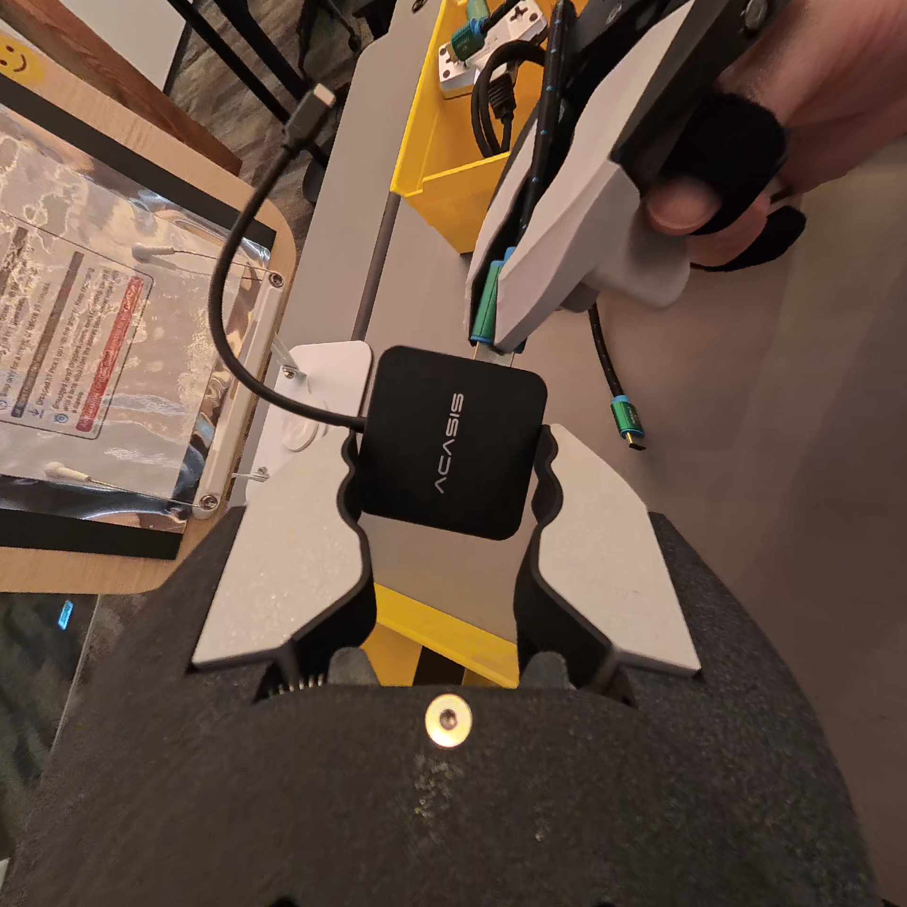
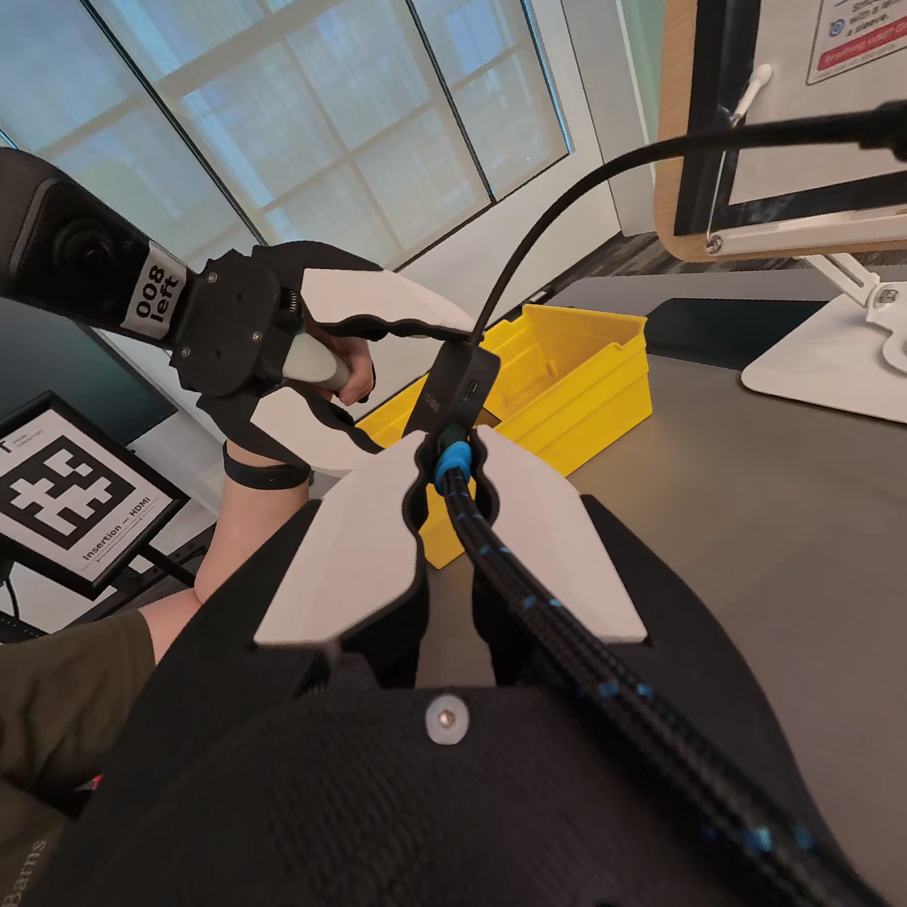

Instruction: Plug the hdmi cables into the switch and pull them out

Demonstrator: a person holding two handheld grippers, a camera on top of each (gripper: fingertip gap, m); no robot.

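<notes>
Left claw [image 1: 449, 454] grips white-lettered black switch [image 1: 451, 441]; right claw [image 2: 449, 454] clamps HDMI plug [image 2: 451, 444], apparently inserted.

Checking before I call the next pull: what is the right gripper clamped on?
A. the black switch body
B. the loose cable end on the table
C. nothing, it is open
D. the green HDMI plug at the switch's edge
D: the right gripper pinches the green HDMI plug at the edge of the switch, which the left gripper holds.

Tight around the switch [image 1: 451, 441]; open grey table [image 1: 760, 491] to its right.
Left of switch: white stand base [image 1: 338, 363] and framed board [image 1: 122, 319], switch's black lead [image 1: 230, 275] arcing between. Behind switch: yellow bin [image 1: 456, 147]. Right of switch: only a loose green-tipped cable end [image 1: 628, 422] on bare surface.
</notes>
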